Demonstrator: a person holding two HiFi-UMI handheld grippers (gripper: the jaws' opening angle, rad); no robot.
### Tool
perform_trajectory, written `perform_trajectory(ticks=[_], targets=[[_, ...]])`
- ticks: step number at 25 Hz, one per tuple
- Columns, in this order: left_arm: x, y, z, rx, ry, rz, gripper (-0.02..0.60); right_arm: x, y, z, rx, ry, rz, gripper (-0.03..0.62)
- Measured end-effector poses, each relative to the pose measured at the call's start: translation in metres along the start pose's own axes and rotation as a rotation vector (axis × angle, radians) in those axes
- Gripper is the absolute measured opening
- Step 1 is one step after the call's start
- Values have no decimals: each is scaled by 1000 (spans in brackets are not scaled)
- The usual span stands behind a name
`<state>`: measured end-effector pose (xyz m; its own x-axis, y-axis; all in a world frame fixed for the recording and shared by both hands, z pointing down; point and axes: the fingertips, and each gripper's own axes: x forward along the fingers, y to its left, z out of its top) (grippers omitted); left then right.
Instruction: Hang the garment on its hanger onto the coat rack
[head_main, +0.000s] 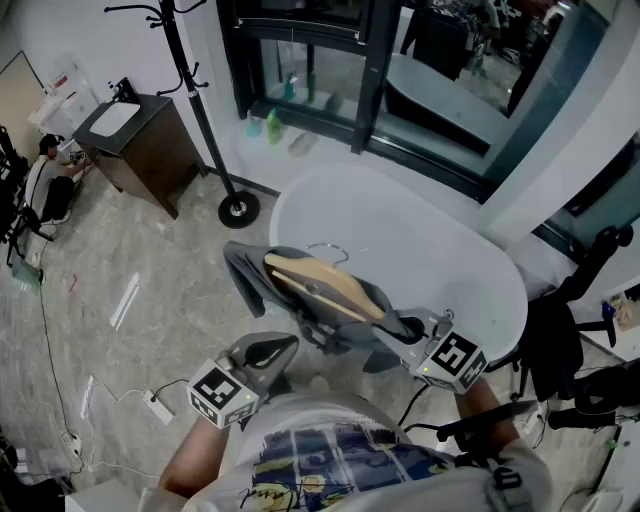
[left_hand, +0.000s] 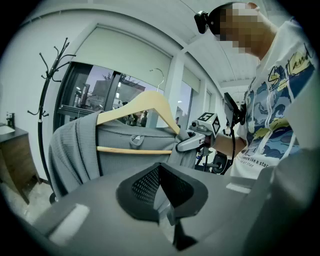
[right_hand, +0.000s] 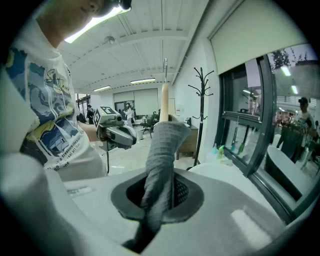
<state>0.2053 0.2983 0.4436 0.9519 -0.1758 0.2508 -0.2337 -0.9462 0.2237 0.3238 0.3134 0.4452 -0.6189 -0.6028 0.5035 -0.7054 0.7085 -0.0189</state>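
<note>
- A person carries a grey garment (head_main: 255, 275) on a wooden hanger (head_main: 320, 285). The load is well apart from the coat rack (head_main: 195, 95), which stands ahead and off to the left.
- The right gripper (head_main: 405, 328) is clenched on the hanger's shoulder end through a fold of grey cloth. This is the end farther from the coat rack.
- The left gripper (head_main: 285, 345) hangs just below the garment on the side nearer the coat rack. Its jaws look drawn together on nothing.
- The metal hook (head_main: 330, 250) rises bare from the hanger's middle and touches nothing. It is the part that has to catch one of the coat rack's arms.
- The step in hand appears to be the carry. A one-ended hold probably lets the hanger tip, so the empty gripper would do well to steady the end nearer the coat rack.
- A sound finish likely means lifting the hook above an arm of the coat rack with its mouth turned toward it. The hanger then comes down until the arm takes the weight, and only then is it let go.
- Cloth pinched between the pads may slide, and the garment could slip off the free shoulder.
</note>
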Motion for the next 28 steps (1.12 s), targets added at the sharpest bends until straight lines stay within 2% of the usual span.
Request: perform_trajectory(ticks=[9,13,17,21,28], targets=[[-13,-1,-1,-7,-1,42,3,6,2,5,-8,5,22,9],[-24,15,2,-27,-10,85,3,27,-7,14,-10,7,59,9],[-39,46,-6,-63,-7,122,3,63,-19,30,-10,14,99,9],[-52,90,0,-65,-32,142,3,101,-39,60,-32,16,114,9],[-98,183,29,-34,-72,164,3,181,-77,151,-79,5,140,9]])
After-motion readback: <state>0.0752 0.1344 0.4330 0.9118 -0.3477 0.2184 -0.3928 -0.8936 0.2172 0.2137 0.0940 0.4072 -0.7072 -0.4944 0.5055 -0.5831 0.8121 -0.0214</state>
